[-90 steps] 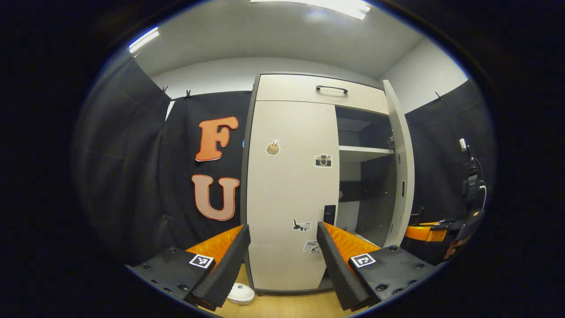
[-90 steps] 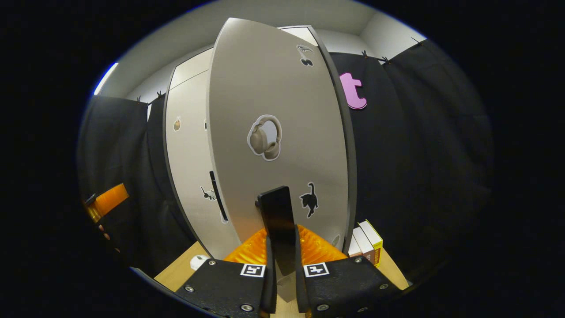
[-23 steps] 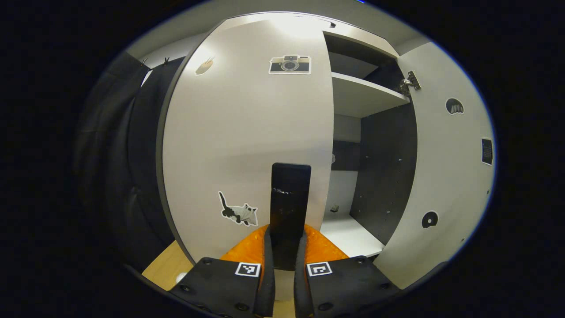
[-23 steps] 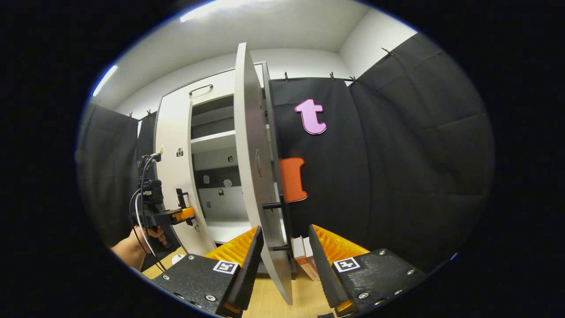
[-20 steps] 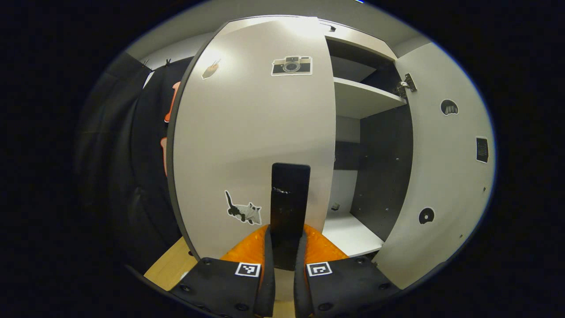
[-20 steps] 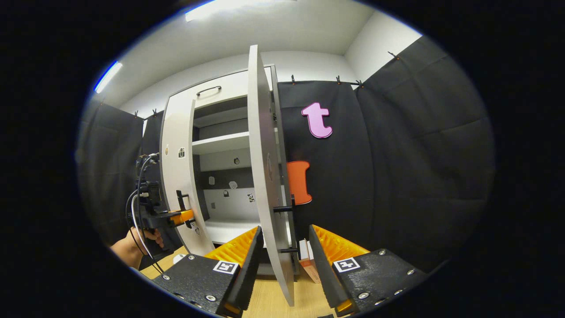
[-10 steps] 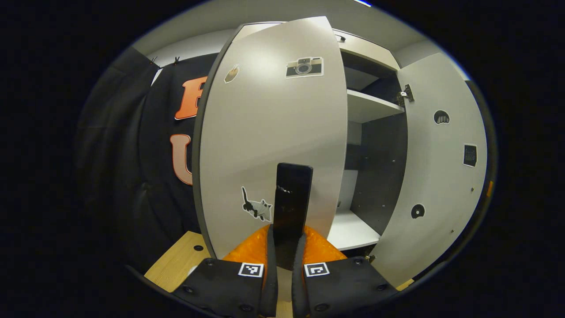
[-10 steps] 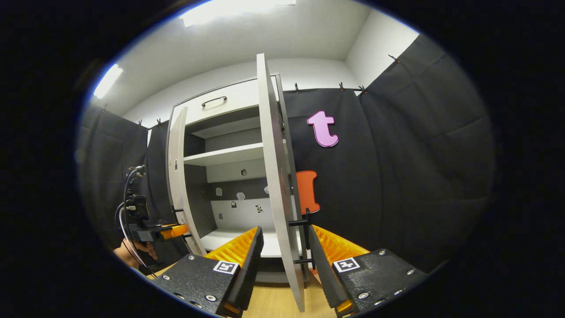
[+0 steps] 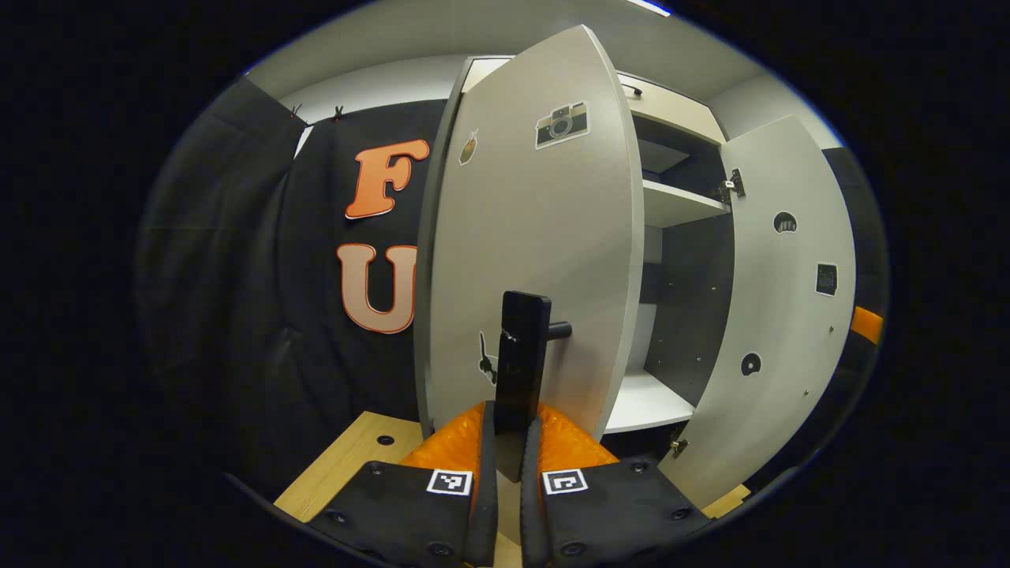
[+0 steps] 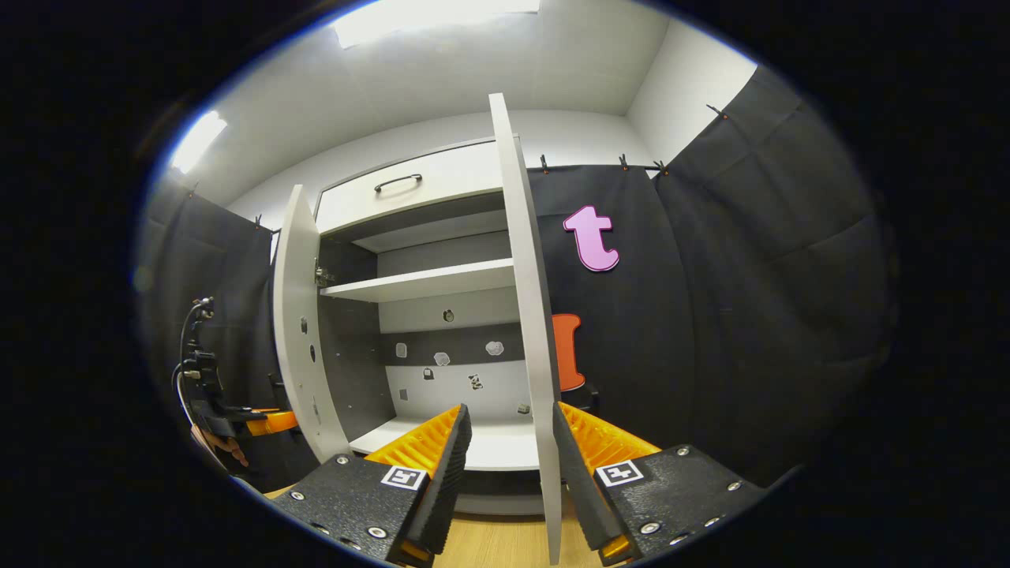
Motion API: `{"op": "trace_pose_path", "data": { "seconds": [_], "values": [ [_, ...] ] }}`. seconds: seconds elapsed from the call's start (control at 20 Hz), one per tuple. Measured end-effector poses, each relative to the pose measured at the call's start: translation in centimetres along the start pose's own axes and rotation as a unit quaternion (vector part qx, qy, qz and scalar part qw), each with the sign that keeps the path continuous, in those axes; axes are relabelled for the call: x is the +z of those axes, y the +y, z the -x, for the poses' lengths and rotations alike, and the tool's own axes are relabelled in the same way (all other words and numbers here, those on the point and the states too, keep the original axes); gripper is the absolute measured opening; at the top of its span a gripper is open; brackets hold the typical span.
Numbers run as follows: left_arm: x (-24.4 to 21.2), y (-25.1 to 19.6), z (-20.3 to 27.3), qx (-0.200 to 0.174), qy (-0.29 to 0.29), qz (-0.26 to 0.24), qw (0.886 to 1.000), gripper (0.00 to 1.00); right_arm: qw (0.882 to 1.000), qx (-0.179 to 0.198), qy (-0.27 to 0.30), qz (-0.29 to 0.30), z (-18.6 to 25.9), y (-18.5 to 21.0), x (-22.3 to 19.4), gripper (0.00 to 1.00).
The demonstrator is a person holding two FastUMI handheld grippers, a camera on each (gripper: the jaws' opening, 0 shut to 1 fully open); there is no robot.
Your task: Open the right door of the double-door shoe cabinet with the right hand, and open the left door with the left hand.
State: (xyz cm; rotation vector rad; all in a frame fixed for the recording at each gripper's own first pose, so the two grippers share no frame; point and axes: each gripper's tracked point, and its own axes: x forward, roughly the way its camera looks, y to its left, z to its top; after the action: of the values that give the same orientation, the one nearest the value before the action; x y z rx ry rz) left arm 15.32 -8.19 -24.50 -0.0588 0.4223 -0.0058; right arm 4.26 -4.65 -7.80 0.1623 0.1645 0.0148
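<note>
The shoe cabinet [image 10: 418, 280] stands with both doors swung out. In the left gripper view my left gripper [image 9: 505, 412] is shut on the black bar handle [image 9: 522, 355] of the left door [image 9: 536, 252], which carries camera and cat stickers. The right door [image 9: 789, 315] hangs wide open to the right. In the right gripper view my right gripper [image 10: 509, 416] is open, its orange-ribbed fingers [image 10: 430, 442] standing either side of the right door [image 10: 530, 315], seen edge-on. The left door [image 10: 296, 315] and the left gripper [image 10: 260, 422] appear at the far left.
A top drawer [image 10: 410, 193] with a black handle sits above the doors. Inside are a white shelf and a white bottom board [image 10: 489, 446]. Black cloth walls flank the cabinet. The floor [image 9: 347, 465] is light wood. A hand [image 10: 225, 450] holds the left gripper.
The left door has swung further out with my left gripper shut on its handle. The right door now faces the right gripper edge-on, and its handle has passed out of sight.
</note>
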Motion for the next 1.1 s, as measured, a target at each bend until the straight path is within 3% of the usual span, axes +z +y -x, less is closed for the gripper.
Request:
{"op": "trace_pose_path", "data": {
  "seconds": [0.35, 0.55, 0.85, 0.95, 1.1],
  "values": [
    [0.5, 5.3, 1.0, 0.074, -0.009, -0.01, 0.997, 0.08, 1.0, -0.008, -0.022, 0.015, 0.0, 1.2, 1.3, 0.65],
    [1.2, 8.4, 1.8, 0.119, -0.02, -0.022, 0.992, 0.08, 0.999, -0.002, -0.038, 0.015, -0.1, 2.7, 2.4, 0.65],
    [2.4, 8.2, 2.6, 0.103, -0.041, -0.037, 0.993, 0.07, 0.999, 0.022, -0.039, 0.03, -0.7, 6.3, 2.7, 0.65],
    [3.4, 8.0, 3.1, 0.093, -0.057, -0.051, 0.993, 0.08, 0.998, 0.028, -0.037, 0.039, -0.6, 7.2, 2.5, 0.6],
    [4.5, 7.9, 3.5, 0.083, -0.08, -0.076, 0.99, 0.13, 0.997, 0.03, -0.039, 0.052, -0.3, 8.4, 2.7, 0.67]
  ]
}}
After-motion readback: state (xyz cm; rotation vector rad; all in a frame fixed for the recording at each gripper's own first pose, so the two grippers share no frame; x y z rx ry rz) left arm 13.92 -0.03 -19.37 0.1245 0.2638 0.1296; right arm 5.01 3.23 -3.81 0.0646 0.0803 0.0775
